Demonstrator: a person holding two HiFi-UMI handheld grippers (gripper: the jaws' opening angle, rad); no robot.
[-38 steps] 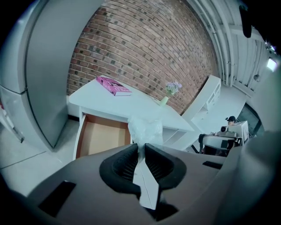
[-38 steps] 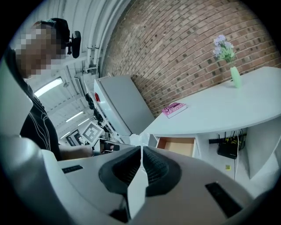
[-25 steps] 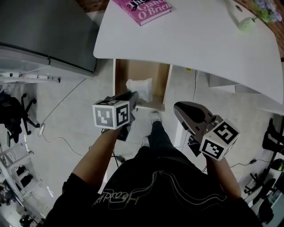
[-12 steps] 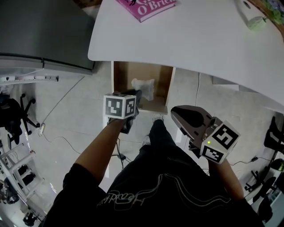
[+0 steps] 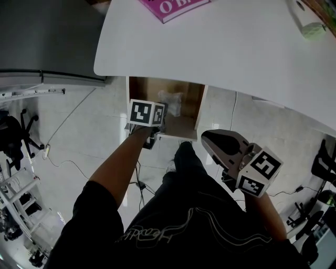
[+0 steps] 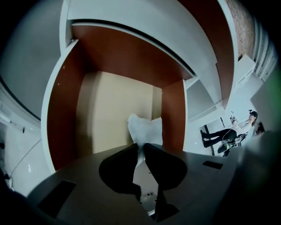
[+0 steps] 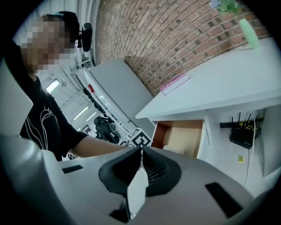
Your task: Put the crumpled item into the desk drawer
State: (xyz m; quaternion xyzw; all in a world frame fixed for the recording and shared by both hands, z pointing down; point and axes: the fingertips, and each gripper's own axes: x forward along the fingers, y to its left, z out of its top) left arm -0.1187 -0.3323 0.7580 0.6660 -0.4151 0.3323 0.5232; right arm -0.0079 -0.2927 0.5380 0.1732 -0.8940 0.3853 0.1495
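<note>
The crumpled item (image 6: 145, 128) is a white wad pinched at its lower end by my left gripper (image 6: 140, 147), whose jaws are shut on it. It hangs inside the open desk drawer (image 6: 107, 112), which has brown walls and a beige bottom. From the head view the left gripper (image 5: 159, 116) reaches over the drawer's front rim (image 5: 178, 136), with the wad (image 5: 172, 102) just beyond its marker cube. My right gripper (image 5: 211, 138) is held back to the right of the drawer, jaws shut and empty. Its own view shows the right gripper (image 7: 140, 152) and the drawer (image 7: 186, 137) ahead.
The white desk top (image 5: 236, 47) overhangs the drawer's rear and carries a pink book (image 5: 176, 5) and a pale green vase (image 5: 311, 25). A grey cabinet (image 5: 47, 37) stands at the left. Cables and an office chair (image 5: 16, 137) are on the floor. My leg (image 5: 184, 157) is below the drawer.
My left gripper has carried the crumpled item forward, from the drawer's front edge to over its inside. The right gripper has barely moved.
</note>
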